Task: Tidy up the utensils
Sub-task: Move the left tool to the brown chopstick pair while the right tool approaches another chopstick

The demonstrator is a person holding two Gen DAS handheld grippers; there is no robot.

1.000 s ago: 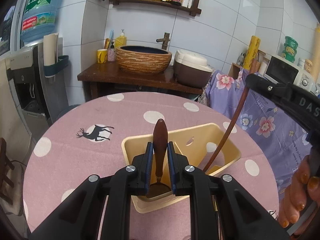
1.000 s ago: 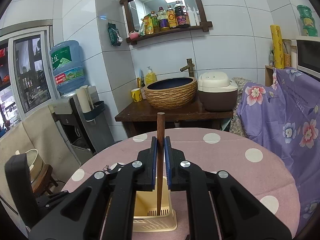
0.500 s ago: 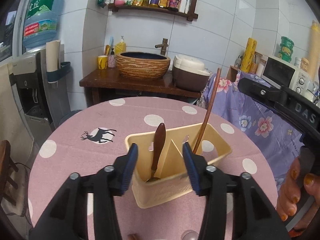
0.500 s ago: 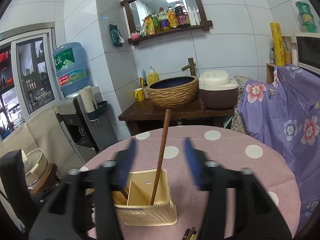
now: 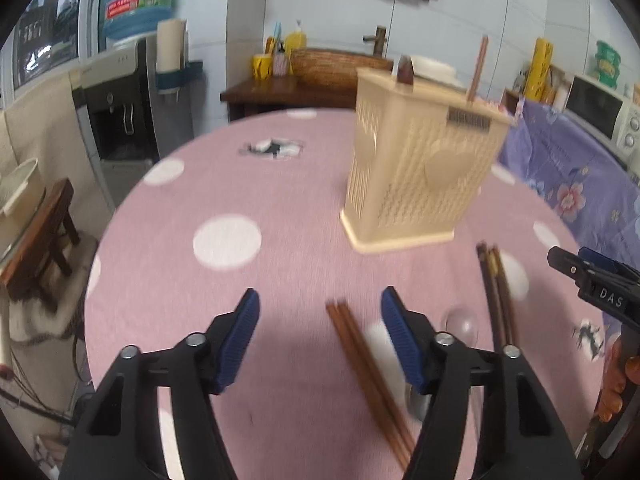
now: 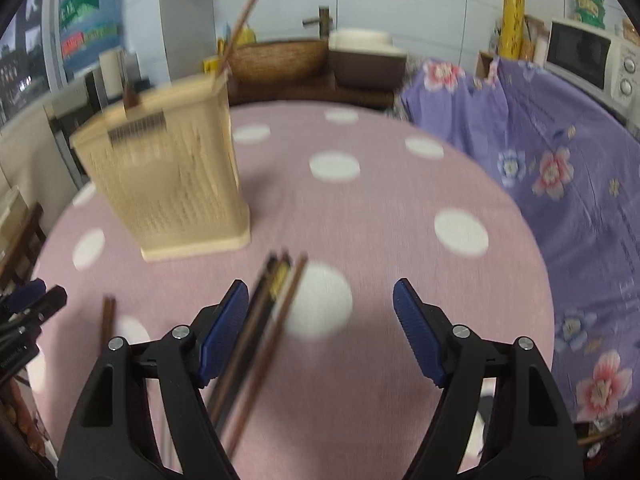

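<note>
From my left wrist camera, my left gripper (image 5: 320, 312) has its jaws opening with nothing pinched; a pair of reddish-brown wooden chopsticks (image 5: 360, 364) lies on the pink polka-dot tablecloth (image 5: 224, 200) between them, nearer the right-hand pad. Their long axis runs from the lower right of the frame up toward centre, tips toward the cream perforated plastic utensil caddy (image 5: 416, 176) in the upper right. Closing off-centre, I judge I could catch only one stick, or roll them apart.

From my right wrist camera, my right gripper (image 6: 316, 312) is also opening and empty. A bundle of dark and brown chopsticks (image 6: 264, 320) lies just beside its left-hand pad, running lower left to upper centre toward the caddy. That pad could nudge and scatter them.
</note>
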